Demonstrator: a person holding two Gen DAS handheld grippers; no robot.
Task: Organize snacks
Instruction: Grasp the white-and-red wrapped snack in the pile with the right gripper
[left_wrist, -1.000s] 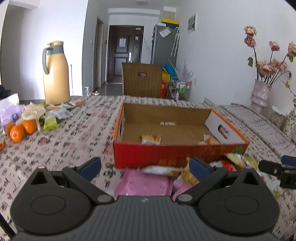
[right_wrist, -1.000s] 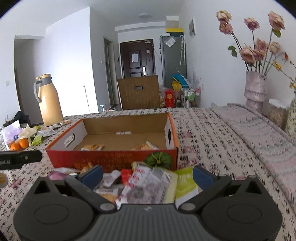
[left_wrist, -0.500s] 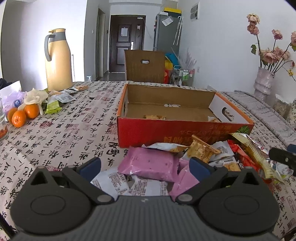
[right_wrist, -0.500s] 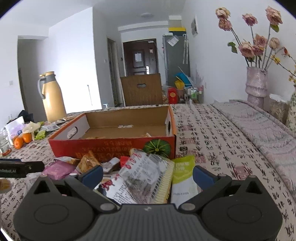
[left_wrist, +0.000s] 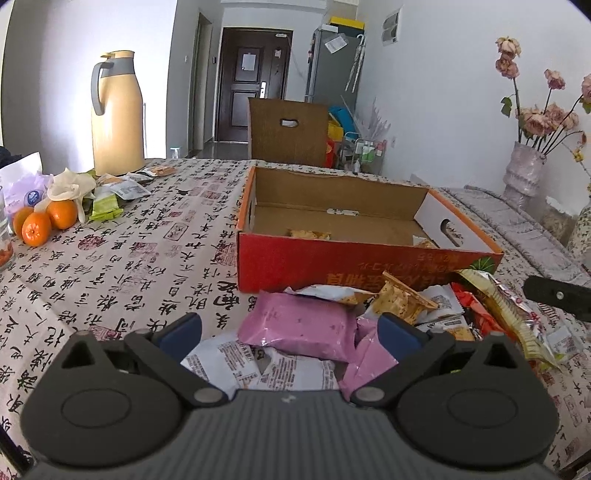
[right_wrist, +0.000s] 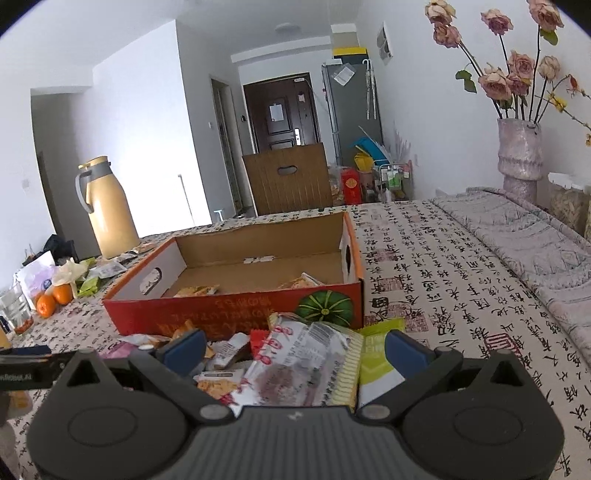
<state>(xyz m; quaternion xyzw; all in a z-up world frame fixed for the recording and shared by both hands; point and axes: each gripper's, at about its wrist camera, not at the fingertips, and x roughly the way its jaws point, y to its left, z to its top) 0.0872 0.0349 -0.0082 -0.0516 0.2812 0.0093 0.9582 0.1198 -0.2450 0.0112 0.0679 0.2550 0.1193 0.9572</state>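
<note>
A red cardboard box (left_wrist: 332, 266) lies open on the table with a few snack packets inside; it also shows in the right wrist view (right_wrist: 221, 317). A heap of snack packets lies in front of it. My left gripper (left_wrist: 290, 332) is open over a pink packet (left_wrist: 299, 328) and white packets (left_wrist: 236, 360). My right gripper (right_wrist: 295, 345) is open over a clear red-printed packet (right_wrist: 295, 363), beside a green packet (right_wrist: 376, 350). Neither gripper holds anything.
A yellow thermos (left_wrist: 116, 118), oranges (left_wrist: 44, 221) and small packets sit at the far left of the patterned tablecloth. A vase of dried roses (right_wrist: 519, 147) stands at the right. A wooden chair back (left_wrist: 288, 131) rises behind the table.
Both grippers have pulled back and risen from the box front, so the snack heap now lies between their fingers. Both stay open.
</note>
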